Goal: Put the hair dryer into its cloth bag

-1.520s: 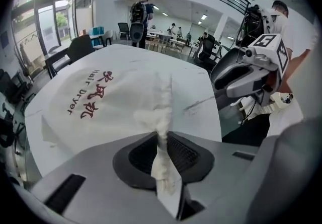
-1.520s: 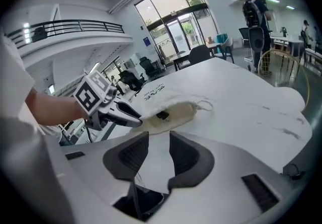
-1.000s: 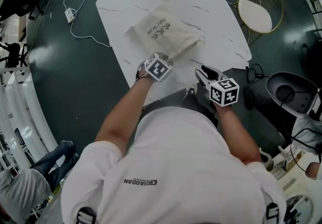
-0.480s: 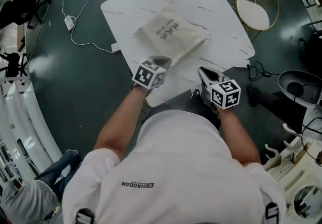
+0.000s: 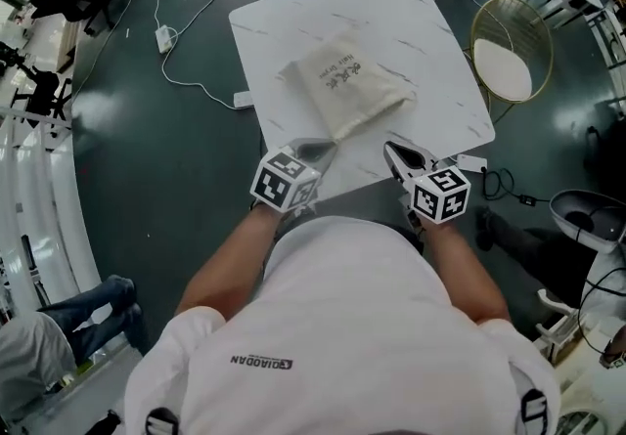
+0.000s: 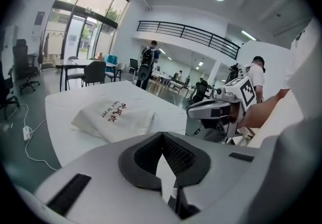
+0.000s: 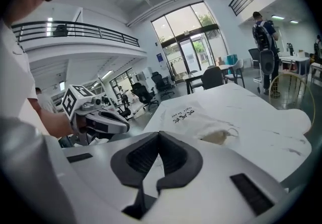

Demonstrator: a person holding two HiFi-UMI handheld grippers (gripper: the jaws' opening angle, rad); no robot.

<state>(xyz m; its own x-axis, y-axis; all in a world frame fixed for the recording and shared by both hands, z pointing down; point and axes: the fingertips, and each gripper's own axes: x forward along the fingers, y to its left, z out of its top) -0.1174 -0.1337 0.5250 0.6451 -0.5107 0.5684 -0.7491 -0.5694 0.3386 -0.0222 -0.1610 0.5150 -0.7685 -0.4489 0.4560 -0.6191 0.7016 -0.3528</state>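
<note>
Cloth bag [image 5: 342, 83], near mouth undrawn (dryer unseen); left gripper [image 5: 315, 150] and right gripper [image 5: 393, 152] just clenched empty: contents may slide out if lifted.

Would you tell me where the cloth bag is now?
Head view: the cloth bag lies on the table's middle, beyond the left tool and right tool.

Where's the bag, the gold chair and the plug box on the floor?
cloth bag [image 5: 344, 81], head view, middle of the cloth
gold chair [image 5: 502, 69], head view, white seat
plug box [image 5: 164, 34], head view, its top
</note>
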